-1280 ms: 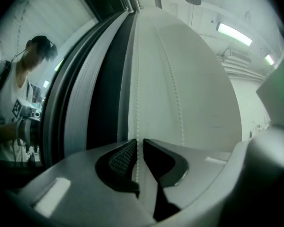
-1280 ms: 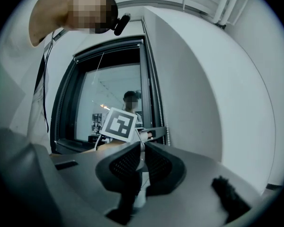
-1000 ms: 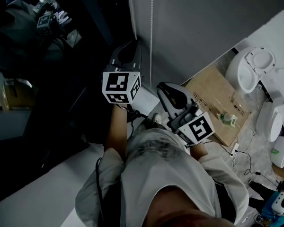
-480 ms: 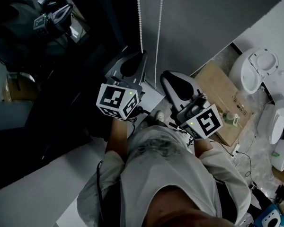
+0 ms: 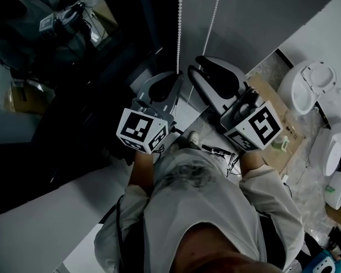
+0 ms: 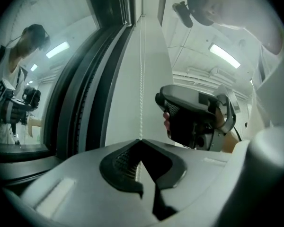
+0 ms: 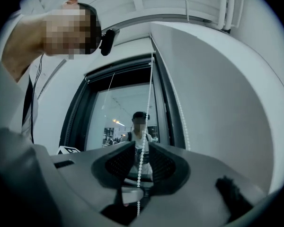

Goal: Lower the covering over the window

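Two white bead chains hang beside the dark window (image 7: 128, 122). My left gripper (image 6: 141, 143) is shut on the left chain (image 6: 142, 70), which runs straight down into its closed jaws. In the head view that gripper (image 5: 176, 75) sits under the same chain (image 5: 179, 21). My right gripper (image 7: 142, 164) stands open by a narrow gap, and a chain (image 7: 149, 93) hangs loose between its jaws. It (image 5: 198, 64) is beside the left gripper, slightly higher. The other strand (image 7: 180, 108) hangs along the wall. The glass shows reflections of a person.
The dark window frame (image 6: 80, 93) rises on the left and a pale wall (image 7: 217, 103) on the right. On the floor lie a cardboard sheet (image 5: 281, 118), white toilet bowls (image 5: 307, 84) and cables. A pale ledge (image 5: 45, 215) runs below the window.
The right gripper has risen from low beside the body up to the chains, next to the left gripper. The left gripper has shifted with its chain held. Both chains sit further right in the picture.
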Action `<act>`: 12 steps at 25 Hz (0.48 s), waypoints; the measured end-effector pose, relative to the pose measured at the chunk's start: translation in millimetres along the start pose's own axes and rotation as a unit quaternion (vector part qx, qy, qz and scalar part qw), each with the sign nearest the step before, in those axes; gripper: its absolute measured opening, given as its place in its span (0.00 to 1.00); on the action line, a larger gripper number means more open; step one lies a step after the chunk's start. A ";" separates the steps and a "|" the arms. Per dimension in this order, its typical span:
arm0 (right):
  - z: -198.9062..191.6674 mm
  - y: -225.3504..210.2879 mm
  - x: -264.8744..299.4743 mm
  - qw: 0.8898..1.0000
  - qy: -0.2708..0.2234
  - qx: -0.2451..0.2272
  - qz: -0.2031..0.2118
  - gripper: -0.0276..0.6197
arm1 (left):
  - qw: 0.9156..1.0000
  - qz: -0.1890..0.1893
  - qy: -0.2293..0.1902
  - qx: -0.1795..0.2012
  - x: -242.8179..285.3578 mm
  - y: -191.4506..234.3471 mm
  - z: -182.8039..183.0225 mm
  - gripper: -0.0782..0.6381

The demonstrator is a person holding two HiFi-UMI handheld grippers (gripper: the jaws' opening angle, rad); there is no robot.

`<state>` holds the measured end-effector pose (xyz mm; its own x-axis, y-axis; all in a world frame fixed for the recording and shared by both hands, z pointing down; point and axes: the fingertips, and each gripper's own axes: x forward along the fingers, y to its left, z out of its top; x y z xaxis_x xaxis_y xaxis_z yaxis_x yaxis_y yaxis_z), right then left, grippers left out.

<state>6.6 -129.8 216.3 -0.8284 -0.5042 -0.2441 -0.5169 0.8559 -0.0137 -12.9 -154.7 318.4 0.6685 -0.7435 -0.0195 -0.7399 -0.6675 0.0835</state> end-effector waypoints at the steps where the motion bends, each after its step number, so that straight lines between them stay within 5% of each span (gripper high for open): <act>1: 3.0 0.5 1.9 1.000 -0.002 -0.001 0.001 0.19 | 1.000 -0.001 0.001 0.002 -2.7 -2.0 0.5 0.12; 12: 12.1 12.1 29.2 0.999 0.011 -0.001 0.040 0.21 | 1.000 -0.010 0.013 0.016 -17.4 -18.1 -0.9 0.12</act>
<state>-21.2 -132.7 197.3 -0.8715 -0.4370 -0.2226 -0.4495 0.8932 0.0065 -11.1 -129.7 318.1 0.6848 -0.7287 0.0044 -0.7279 -0.6838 0.0509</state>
